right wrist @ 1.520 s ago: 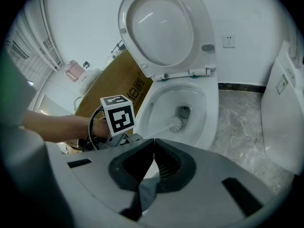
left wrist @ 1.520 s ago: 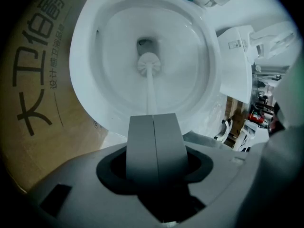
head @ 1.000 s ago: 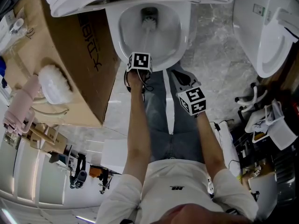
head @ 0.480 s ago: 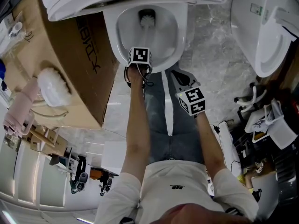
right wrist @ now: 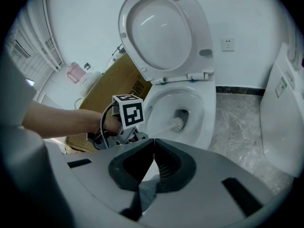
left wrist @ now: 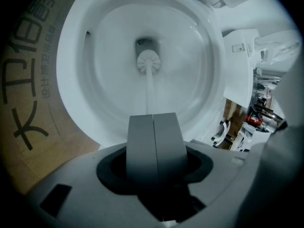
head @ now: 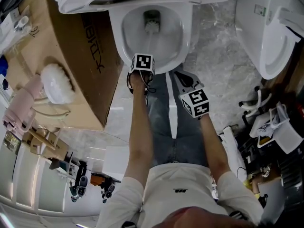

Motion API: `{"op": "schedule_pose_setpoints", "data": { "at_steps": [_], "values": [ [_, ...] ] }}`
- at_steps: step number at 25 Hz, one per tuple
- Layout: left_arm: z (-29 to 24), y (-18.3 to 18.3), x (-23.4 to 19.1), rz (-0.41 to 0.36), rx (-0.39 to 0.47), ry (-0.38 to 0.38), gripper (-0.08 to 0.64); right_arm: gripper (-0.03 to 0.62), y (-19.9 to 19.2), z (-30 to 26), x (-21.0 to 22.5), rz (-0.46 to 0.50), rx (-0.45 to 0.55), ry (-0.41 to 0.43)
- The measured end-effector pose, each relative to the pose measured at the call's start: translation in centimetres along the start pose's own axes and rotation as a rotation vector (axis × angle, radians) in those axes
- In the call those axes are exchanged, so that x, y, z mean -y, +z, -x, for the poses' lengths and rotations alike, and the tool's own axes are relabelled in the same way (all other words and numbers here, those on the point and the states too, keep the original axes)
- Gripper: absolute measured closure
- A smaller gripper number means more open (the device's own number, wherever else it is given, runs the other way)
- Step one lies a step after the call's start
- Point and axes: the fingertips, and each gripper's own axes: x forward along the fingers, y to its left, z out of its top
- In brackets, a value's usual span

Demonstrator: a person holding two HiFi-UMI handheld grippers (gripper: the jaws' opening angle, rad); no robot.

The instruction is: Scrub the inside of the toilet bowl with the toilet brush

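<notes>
Down in the toilet bowl point(head: 183, 42), the toilet brush point(left wrist: 148, 63) sets its bristles at the drain. The left gripper point(left wrist: 153, 117) clamps its handle, and the right gripper point(right wrist: 153, 142) hangs near the bowl's front, jaws together, empty.

The toilet brush point(head: 151, 26) has its head low in the toilet bowl point(head: 186, 37), seemingly at the drain, and its handle runs back to the left gripper point(left wrist: 153, 120) at the front rim, with the right gripper point(right wrist: 153, 144) nearer the person, a cardboard box point(head: 71, 51) to the bowl's left and a second toilet point(head: 266, 37) to its right.
</notes>
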Motion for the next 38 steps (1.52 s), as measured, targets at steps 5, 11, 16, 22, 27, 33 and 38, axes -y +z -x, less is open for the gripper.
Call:
{"op": "schedule_pose_setpoints", "data": {
  "at_steps": [5, 11, 16, 22, 27, 33, 38],
  "values": [
    [0.6, -1.9, 0.3, -0.011, 0.019, 0.0, 0.337, 0.597, -0.2, 0.6, -0.6, 0.017, 0.011, -0.006],
    [0.7, -4.7, 0.9, -0.01, 0.045, -0.014, 0.336, 0.597, -0.3, 1.3, -1.2, 0.036, 0.032, -0.015],
    [2.0, -5.7, 1.7, -0.025, 0.117, -0.022, 0.336, 0.597, -0.4, 1.8, -1.9, 0.05, 0.045, -0.021],
    [4.7, -5.9, 2.1, -0.061, 0.267, -0.044, 0.336, 0.597, 0.0, 2.3, -2.5, 0.067, 0.068, -0.02],
    [7.5, -5.4, 2.5, -0.074, 0.435, -0.111, 0.336, 0.597, 0.2, 2.6, -3.1, 0.086, 0.081, -0.019],
    [9.7, -5.5, 3.0, -0.108, 0.576, -0.15, 0.336, 0.597, 0.7, 3.0, -3.5, 0.099, 0.101, -0.024],
    [12.3, -5.5, 3.9, -0.177, 0.713, -0.164, 0.336, 0.597, 1.2, 3.6, -3.8, 0.105, 0.124, -0.03]
  ]
}}
